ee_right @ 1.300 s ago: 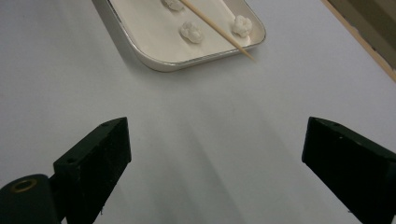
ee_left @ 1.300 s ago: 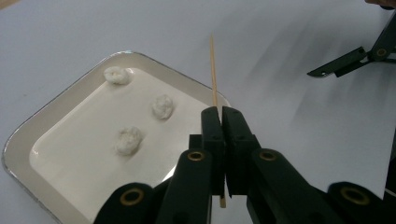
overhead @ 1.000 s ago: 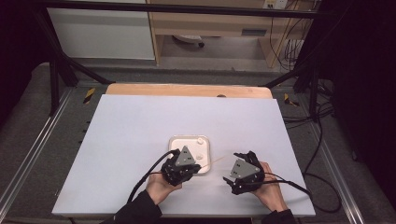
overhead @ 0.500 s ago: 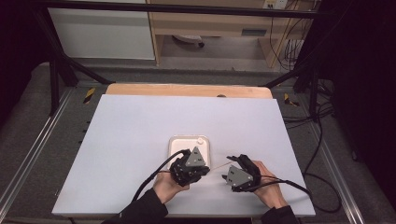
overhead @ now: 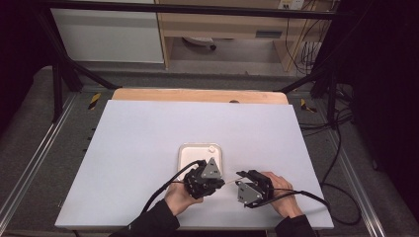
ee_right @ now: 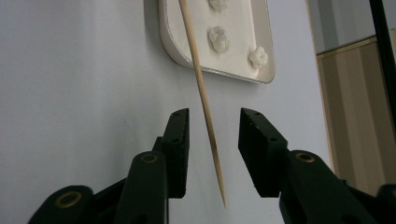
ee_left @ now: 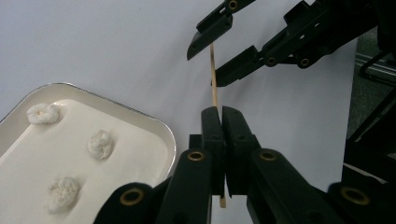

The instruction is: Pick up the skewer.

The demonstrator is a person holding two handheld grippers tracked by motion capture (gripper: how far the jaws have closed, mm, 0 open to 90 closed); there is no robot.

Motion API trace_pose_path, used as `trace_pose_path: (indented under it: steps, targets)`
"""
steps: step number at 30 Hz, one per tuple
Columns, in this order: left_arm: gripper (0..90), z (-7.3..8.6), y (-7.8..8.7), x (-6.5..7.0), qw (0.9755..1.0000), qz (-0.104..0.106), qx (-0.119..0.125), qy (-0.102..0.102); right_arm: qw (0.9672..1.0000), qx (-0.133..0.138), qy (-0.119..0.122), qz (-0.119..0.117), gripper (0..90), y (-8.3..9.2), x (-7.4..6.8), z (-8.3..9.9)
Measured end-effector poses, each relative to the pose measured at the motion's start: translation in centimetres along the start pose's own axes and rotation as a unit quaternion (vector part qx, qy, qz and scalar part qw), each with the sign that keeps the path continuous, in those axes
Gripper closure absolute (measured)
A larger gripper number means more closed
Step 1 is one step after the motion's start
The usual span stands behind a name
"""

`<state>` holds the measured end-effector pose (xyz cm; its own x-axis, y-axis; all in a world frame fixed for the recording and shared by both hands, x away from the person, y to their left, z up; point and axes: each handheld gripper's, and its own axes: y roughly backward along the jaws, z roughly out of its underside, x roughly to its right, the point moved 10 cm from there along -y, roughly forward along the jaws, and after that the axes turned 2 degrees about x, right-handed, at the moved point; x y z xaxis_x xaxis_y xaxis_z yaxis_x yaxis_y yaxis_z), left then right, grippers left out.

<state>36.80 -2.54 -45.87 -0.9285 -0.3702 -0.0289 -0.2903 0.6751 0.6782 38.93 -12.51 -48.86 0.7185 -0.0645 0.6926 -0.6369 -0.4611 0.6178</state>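
My left gripper (ee_left: 221,112) is shut on a thin wooden skewer (ee_left: 214,74), which sticks out past its jaws toward my right gripper (ee_left: 203,65). In the right gripper view the skewer (ee_right: 201,88) runs between the jaws of my right gripper (ee_right: 212,116), pointed end near the camera. Those jaws have just been closing, and a gap remains on both sides of the stick. In the high view both grippers, left (overhead: 216,180) and right (overhead: 240,179), face each other just below a white tray (overhead: 185,153).
The tray (ee_left: 159,126) holds three small white lumps (ee_left: 100,143), also seen beyond the skewer (ee_right: 218,38). It lies on a white table sheet (overhead: 148,138), with a wooden board edge (overhead: 197,95) behind. Cables trail from both grippers toward the front edge.
The right gripper's jaws have narrowed around the skewer's tip. The two grippers have drawn slightly closer together; the left keeps its grip.
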Motion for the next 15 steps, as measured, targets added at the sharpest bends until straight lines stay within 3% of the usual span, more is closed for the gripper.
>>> trace_pose_path:
  steps: [3, 13, 15]
  targets:
    - [88.3, 0.14, -0.06, -0.04, 1.0, -0.002, -0.005, -0.002, 0.9999, -0.001, 0.017, -0.003, 71.9, -0.15, 0.01, 0.08]
    - [88.3, 0.16, -0.21, 0.06, 1.0, 0.0, -0.006, -0.002, 0.9991, -0.007, 0.04, -0.011, 85.5, -0.16, -0.31, 0.28]
    - [88.3, 0.16, -0.19, 0.0, 1.0, 0.002, -0.006, 0.0, 0.9984, -0.005, 0.055, -0.013, 86.8, -0.2, -0.29, 0.28]
